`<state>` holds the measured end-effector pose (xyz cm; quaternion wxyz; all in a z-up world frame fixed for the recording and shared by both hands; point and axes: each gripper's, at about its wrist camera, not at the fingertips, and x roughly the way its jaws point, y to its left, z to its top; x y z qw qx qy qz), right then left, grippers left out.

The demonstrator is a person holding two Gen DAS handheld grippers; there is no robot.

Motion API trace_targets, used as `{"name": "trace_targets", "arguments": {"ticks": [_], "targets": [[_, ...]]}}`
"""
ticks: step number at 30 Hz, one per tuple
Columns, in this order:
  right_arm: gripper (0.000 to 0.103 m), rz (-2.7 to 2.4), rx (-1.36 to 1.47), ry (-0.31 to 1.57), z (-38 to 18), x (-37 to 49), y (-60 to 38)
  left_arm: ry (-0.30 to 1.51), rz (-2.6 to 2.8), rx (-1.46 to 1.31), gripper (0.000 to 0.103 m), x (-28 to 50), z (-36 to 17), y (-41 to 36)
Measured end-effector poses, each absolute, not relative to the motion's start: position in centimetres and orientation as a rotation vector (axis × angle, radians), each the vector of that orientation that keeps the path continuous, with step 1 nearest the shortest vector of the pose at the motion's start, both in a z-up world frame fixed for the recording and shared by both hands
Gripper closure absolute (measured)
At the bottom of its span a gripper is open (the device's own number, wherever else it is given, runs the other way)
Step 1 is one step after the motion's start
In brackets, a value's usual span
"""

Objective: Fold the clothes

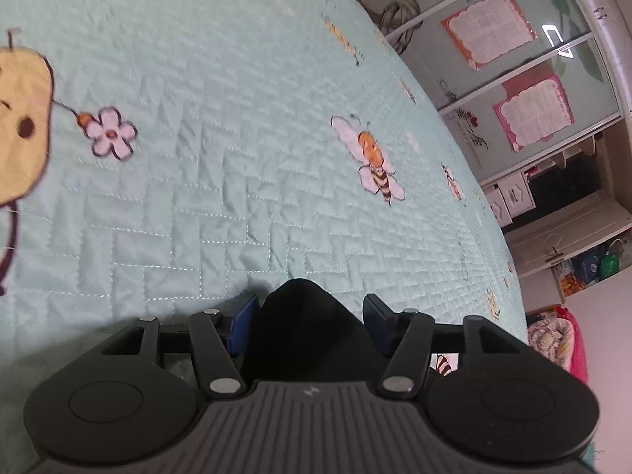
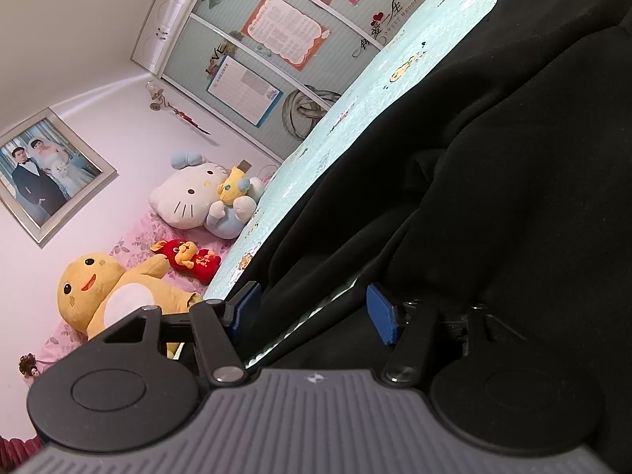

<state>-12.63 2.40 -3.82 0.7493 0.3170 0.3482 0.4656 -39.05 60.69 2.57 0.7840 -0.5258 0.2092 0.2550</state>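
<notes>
In the left wrist view my left gripper (image 1: 312, 316) hangs low over a mint quilted bedspread (image 1: 237, 158). A corner of a black garment (image 1: 308, 335) pokes up between its blue pads (image 1: 245, 322), which stand apart from each other and do not pinch it. In the right wrist view my right gripper (image 2: 314, 310) is rolled on its side at the edge of the same black garment (image 2: 493, 177), which spreads over the bedspread (image 2: 355, 118). Black cloth and a strip of bedspread lie between its pads (image 2: 381, 318), whose blue faces show and do not press on the cloth.
Soft toys lie at the head of the bed: a white cat (image 2: 193, 197), a yellow one (image 2: 106, 296), a red one (image 2: 189, 256). A wardrobe with sliding doors (image 1: 513, 59) runs along the bed's far side. A pink bundle (image 1: 561, 339) sits on the floor.
</notes>
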Motion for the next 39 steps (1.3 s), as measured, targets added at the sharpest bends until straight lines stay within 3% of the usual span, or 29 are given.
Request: {"name": "trace_targets", "arguments": {"ticks": [3,4,5,14,19,21,23,28,33,35,37,39], "targets": [[0.044,1.016,0.693,0.762,-3.8,-12.7,2.4,0.465,0.521,-1.141,0.049,-38.7,2.7,61.0],[0.044,1.015,0.693,0.762,-3.8,-12.7,2.4,0.473,0.514,-1.121,0.067,-38.5,2.8,60.7],[0.044,1.014,0.693,0.763,-3.8,-12.7,2.4,0.483,0.510,-1.084,0.072,-38.3,3.1,60.3],[0.048,1.000,0.691,0.768,-3.8,-12.7,2.4,0.459,0.586,-0.836,0.081,-37.8,5.7,57.0],[0.045,0.966,0.676,0.783,-3.2,-12.9,3.0,0.407,0.702,-0.645,0.081,-35.8,9.9,57.4],[0.016,0.966,0.635,0.796,-2.0,-13.2,4.6,0.387,0.751,-0.554,0.081,-34.6,11.8,57.6],[0.005,0.985,0.577,0.804,-0.6,-13.5,6.8,0.372,0.796,-0.490,0.081,-33.0,13.8,58.7],[0.005,1.100,0.433,0.767,-1.3,-14.5,11.8,0.405,0.937,-0.308,0.081,-28.1,16.2,61.5],[0.005,1.093,0.362,0.725,-1.7,-15.5,12.3,0.512,1.020,-0.325,0.078,-24.7,11.9,64.9],[0.005,1.101,0.378,0.727,-2.0,-15.3,12.2,0.574,1.065,-0.386,0.065,-24.5,8.9,65.8],[0.005,1.108,0.394,0.728,-2.2,-15.1,12.0,0.594,1.112,-0.484,0.059,-25.7,6.1,66.3],[0.005,1.114,0.407,0.728,-2.4,-14.9,11.8,0.515,1.136,-0.566,0.051,-28.0,5.2,66.1]]}}
